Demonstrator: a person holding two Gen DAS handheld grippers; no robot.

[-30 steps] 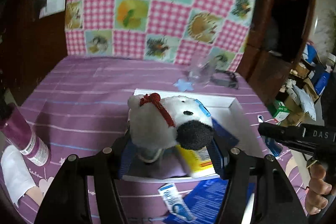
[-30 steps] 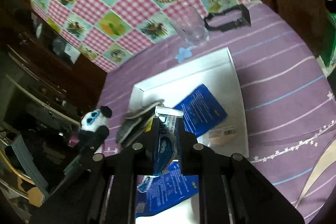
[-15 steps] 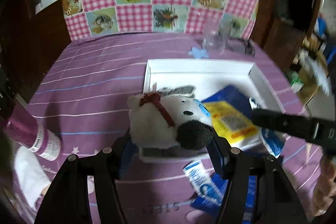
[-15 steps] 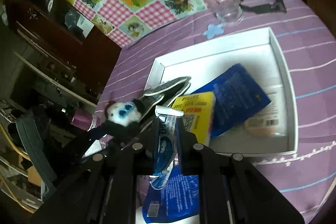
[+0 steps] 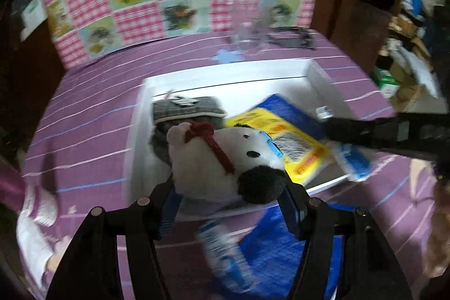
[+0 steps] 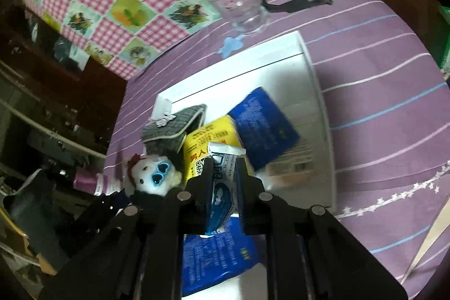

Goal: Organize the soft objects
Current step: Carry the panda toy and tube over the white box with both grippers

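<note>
White plush panda [image 5: 222, 159] clamped in left tool [image 5: 229, 204] above tray [image 5: 317, 72]

One plush panda [image 5: 225, 159], one grey cap [image 6: 171, 128], one white tray [image 6: 312, 80], one glass [image 6: 242, 7], two claws [image 5: 229, 204] [image 6: 223, 184].

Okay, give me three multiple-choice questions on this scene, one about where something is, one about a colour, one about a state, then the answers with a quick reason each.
1. Where is the grey checked pouch?
A. Inside the white tray
B. Beside the clear glass
C. In the right gripper

2. What colour is the ribbon on the plush toy?
A. Green
B. Dark red
C. Yellow

3. What state is the left gripper in?
A. Open, holding nothing
B. Shut on the yellow packet
C. Shut on the plush toy

Answers:
1 A, it lies at the tray's left end.
2 B, a red bow sits by its ear.
3 C, both fingers press the toy's sides.
</note>
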